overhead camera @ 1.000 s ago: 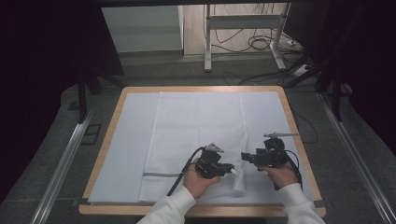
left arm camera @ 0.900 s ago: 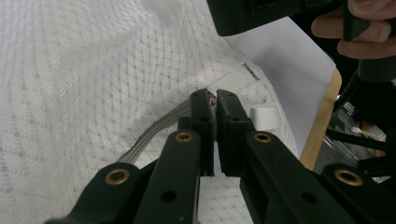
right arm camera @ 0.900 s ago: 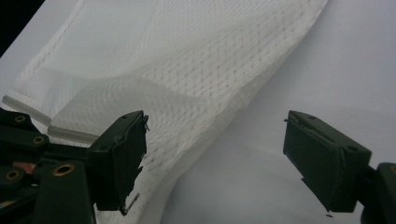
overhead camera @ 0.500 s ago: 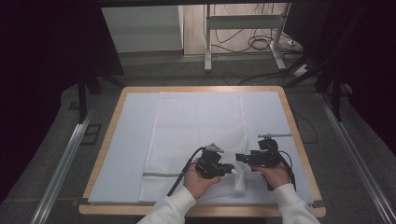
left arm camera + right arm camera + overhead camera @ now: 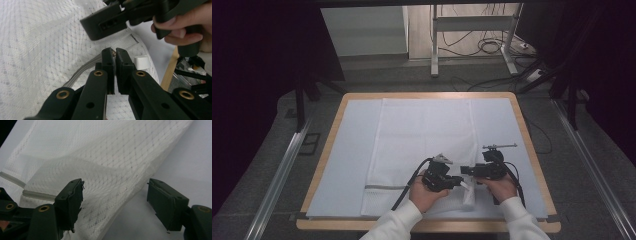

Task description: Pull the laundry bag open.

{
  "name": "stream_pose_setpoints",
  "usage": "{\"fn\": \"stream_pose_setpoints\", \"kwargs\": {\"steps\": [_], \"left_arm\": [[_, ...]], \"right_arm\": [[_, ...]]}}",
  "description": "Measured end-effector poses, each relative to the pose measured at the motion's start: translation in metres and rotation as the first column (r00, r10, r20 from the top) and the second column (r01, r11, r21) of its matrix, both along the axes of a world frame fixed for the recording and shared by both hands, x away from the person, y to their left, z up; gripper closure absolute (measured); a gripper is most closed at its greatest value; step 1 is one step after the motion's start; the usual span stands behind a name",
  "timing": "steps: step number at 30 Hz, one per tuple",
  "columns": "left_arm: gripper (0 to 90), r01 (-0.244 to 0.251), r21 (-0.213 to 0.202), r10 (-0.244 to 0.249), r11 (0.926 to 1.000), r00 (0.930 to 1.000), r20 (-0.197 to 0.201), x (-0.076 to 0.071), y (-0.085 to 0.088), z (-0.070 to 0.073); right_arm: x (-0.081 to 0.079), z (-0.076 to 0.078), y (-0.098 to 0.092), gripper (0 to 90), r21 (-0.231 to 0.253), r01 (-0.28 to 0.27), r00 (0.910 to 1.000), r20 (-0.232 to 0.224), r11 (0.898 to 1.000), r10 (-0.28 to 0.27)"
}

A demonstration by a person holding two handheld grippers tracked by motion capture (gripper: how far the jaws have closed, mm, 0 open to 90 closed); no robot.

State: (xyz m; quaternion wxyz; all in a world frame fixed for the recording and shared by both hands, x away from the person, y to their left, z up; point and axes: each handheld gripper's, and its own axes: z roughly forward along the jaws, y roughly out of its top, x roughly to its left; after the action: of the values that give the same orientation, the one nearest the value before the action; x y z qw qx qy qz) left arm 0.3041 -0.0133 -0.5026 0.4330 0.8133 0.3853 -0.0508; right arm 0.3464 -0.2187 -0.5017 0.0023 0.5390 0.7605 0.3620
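a white mesh laundry bag [image 5: 424,145] lies flat on a pale sheet [image 5: 347,160] that covers a wood-edged surface [image 5: 532,145], its grey zipper [image 5: 384,187] running along the near end. both hands work at the bag's near right corner, close to the person's edge

the left gripper [image 5: 457,181] is held in the left hand [image 5: 424,192], and its jaws are pressed together on the zipper end of the bag; in the left gripper view [image 5: 115,53] the two black jaws meet with only a thin slit between them, a small metal piece caught at their tips, and the grey zipper tape [image 5: 82,70] leads off to the left across the mesh. a small white tab [image 5: 142,62] sits just beyond the jaws

the right gripper [image 5: 467,171], held in the right hand [image 5: 499,187], points toward the left one and sits just beside it. in the right gripper view [image 5: 115,192] its jaws stand wide apart, with a raised fold of the mesh bag [image 5: 100,170] between them and nothing clamped. in the left gripper view one of its jaws hangs just above the closed left jaws, with the person's fingers [image 5: 175,30] wrapped on the handle
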Motion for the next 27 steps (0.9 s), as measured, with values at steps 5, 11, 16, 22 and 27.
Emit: {"fn": "stream_pose_setpoints", "kwargs": {"steps": [5,11,16,22,27], "left_arm": [[87.0,0.005,0.001,-0.005,1.0000,1.0000,0.001,0.0000,-0.0010,-0.0010],[87.0,0.003,0.005,-0.003,1.0000,1.0000,0.003,-0.0002,-0.0014,-0.0011],[87.0,0.006,0.011,-0.006,0.9999,1.0000,0.002,-0.0003,-0.0027,-0.0028],[87.0,0.008,0.013,-0.008,0.9999,1.0000,-0.006,0.0003,-0.0030,-0.0046],[87.0,0.011,0.007,-0.010,0.9999,0.9996,-0.024,0.0023,-0.0016,-0.0076]], "right_arm": [[0.0007,-0.0045,0.0053,36.3,0.021,-0.015,0.9997,-0.019,1.000,0.015],[0.0022,-0.0067,0.0072,52.0,0.036,-0.030,0.9988,-0.038,0.999,0.031],[0.0037,-0.0081,0.0066,73.3,0.058,-0.062,0.9961,-0.059,0.996,0.065],[0.0040,-0.0081,0.0060,87.4,0.063,-0.091,0.9937,-0.060,0.994,0.094],[0.0035,-0.0074,0.0058,88.0,0.056,-0.105,0.9927,-0.054,0.993,0.108]]}}
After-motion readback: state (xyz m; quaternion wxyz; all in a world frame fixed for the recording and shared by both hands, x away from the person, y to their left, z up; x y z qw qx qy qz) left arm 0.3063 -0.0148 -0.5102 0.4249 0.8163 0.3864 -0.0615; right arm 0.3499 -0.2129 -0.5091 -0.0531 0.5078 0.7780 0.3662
